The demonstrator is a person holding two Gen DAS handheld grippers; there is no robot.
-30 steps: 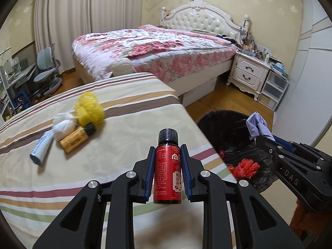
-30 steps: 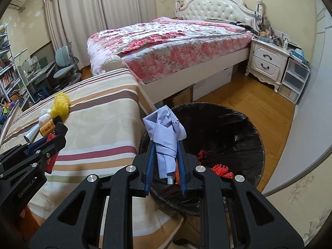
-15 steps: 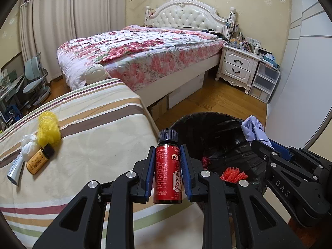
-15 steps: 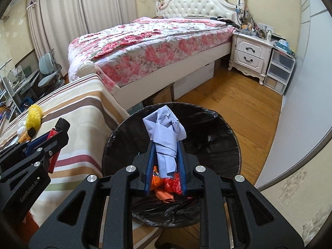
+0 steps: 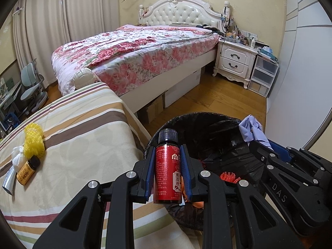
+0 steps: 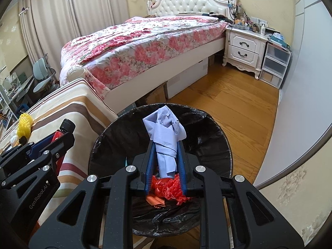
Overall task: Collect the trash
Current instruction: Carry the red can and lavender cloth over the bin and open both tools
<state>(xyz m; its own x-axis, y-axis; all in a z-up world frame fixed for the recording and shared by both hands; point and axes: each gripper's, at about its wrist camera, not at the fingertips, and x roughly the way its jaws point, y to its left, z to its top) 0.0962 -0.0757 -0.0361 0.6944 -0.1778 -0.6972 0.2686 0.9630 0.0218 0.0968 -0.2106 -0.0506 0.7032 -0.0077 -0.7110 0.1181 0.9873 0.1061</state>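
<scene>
The left tool [image 5: 167, 173] is clamped on a small red bottle [image 5: 167, 176], held upright by its sides between blue pads. The right tool [image 6: 165, 166] is clamped on a crumpled wad of pale blue paper [image 6: 165, 133]. The paper is held over the open mouth of the black-lined bin [image 6: 217, 137]; the bottle is seen against the bin's near rim, beside the edge of the striped surface [image 5: 83, 137].

A miss is judged most likely for the bottle: if it is released while at the rim, the edge could be struck and the bottle sent onto the wooden floor [image 6: 228, 108]. The paper, being light, could cling to a pad or drift aside. The loose liner could also be snagged by a finger lowered too far.

The bottle is a smooth, hard cylinder with a ribbed black cap and a glossy printed label. The paper is soft, creased and irregular. The liner is thin, shiny, wrinkled plastic; red netting [image 6: 166, 188] is seen at its bottom. Left on the surface are a yellow foam net [image 5: 33, 141], a small amber bottle [image 5: 28, 170] and a white wad [image 5: 17, 155].
</scene>
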